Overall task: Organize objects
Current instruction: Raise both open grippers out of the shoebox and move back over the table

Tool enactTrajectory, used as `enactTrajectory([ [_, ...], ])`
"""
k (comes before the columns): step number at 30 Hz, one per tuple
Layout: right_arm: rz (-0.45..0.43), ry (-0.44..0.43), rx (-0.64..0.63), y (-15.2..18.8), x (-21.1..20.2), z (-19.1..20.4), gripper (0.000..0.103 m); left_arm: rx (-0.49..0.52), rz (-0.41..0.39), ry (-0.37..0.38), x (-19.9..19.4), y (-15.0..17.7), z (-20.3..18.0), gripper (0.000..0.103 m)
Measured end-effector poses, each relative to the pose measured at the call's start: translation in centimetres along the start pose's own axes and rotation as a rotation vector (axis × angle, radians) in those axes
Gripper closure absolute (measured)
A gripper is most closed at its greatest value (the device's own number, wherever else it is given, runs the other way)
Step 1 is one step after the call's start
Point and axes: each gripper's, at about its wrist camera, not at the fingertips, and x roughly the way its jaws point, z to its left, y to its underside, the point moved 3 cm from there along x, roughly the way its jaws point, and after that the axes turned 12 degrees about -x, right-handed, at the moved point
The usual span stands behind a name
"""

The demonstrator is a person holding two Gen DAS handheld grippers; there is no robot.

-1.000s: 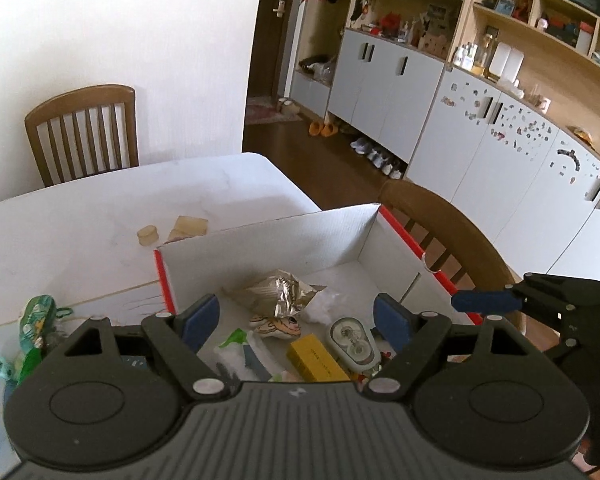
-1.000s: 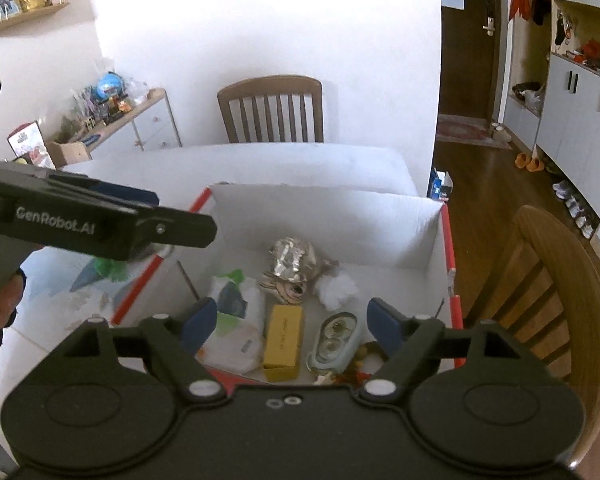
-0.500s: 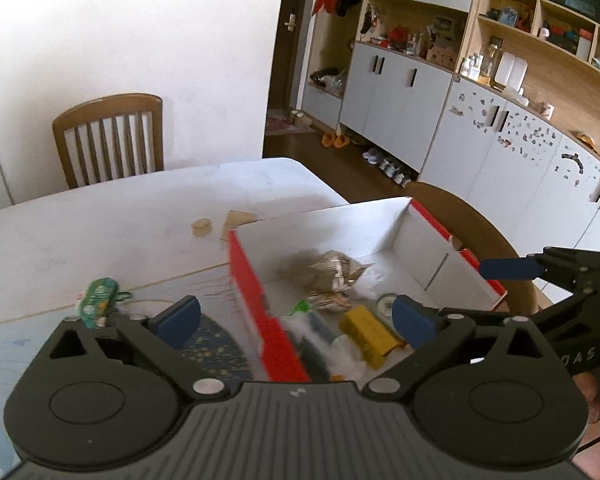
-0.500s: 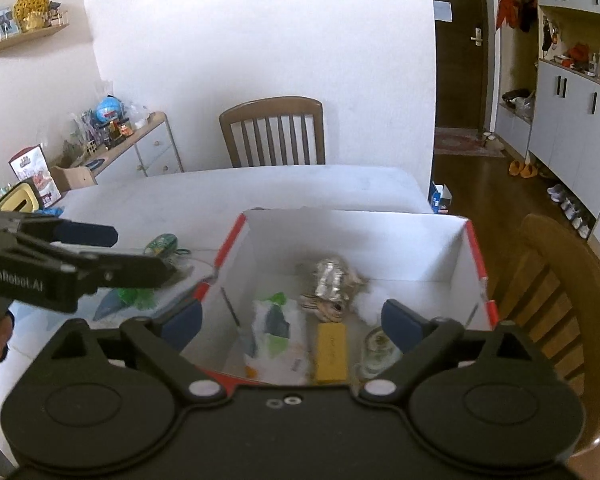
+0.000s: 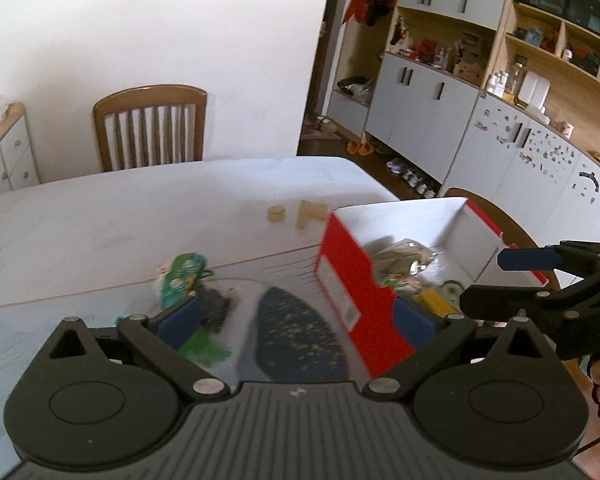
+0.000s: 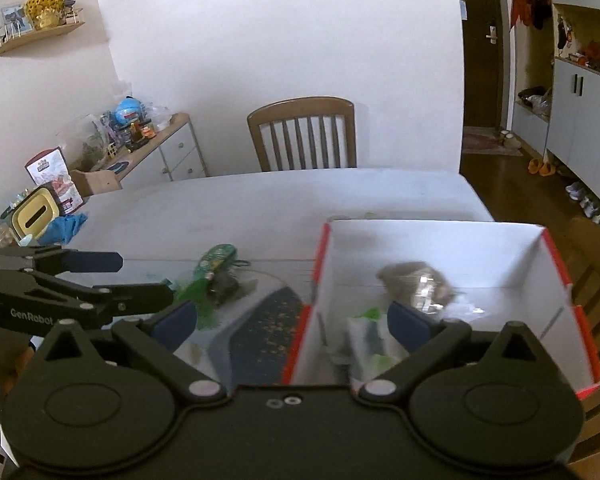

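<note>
A white box with red outer walls (image 5: 342, 280) (image 6: 440, 228) stands on the table. It holds a crumpled silver wrapper (image 6: 416, 280), a green-and-white packet (image 6: 366, 332), a yellow block (image 5: 432, 300) and other small items. Left of it on the table lie a green packet (image 5: 182, 274) (image 6: 216, 258) and a small dark item (image 5: 214, 304). My left gripper (image 5: 296, 320) (image 6: 128, 280) is open and holds nothing, above the mat beside the box's left wall. My right gripper (image 6: 294, 322) (image 5: 496, 280) hangs over that wall; its jaws are opening and grip nothing.
Two small wooden pieces (image 5: 276, 214) lie behind the box on the white table (image 5: 140, 216). Wooden chairs stand at the far side (image 5: 148, 128) and at the right (image 6: 592, 280). A dark blue patterned patch (image 5: 296, 332) shows on the mat. A tissue box (image 6: 34, 210) sits far left.
Both grippers have shifted left, from over the box's inside to its left wall and the table beside it. Both pairs of jaws have spread wider.
</note>
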Motion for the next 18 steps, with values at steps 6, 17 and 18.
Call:
enactTrajectory([
  [6,0.019,-0.006,0.0,-1.1,2.3,2.8,0.001,0.003,0.019,-0.002,-0.4,0.6,4.0,0.0],
  [17,0.075,-0.004,-0.009,-2.2,7.0,6.3,0.001,0.007,0.068,-0.001,0.7,1.9,10.1,0.0],
  [18,0.082,-0.009,-0.008,-2.3,7.4,6.5,0.001,0.003,0.074,-0.004,0.9,2.0,10.7,0.0],
])
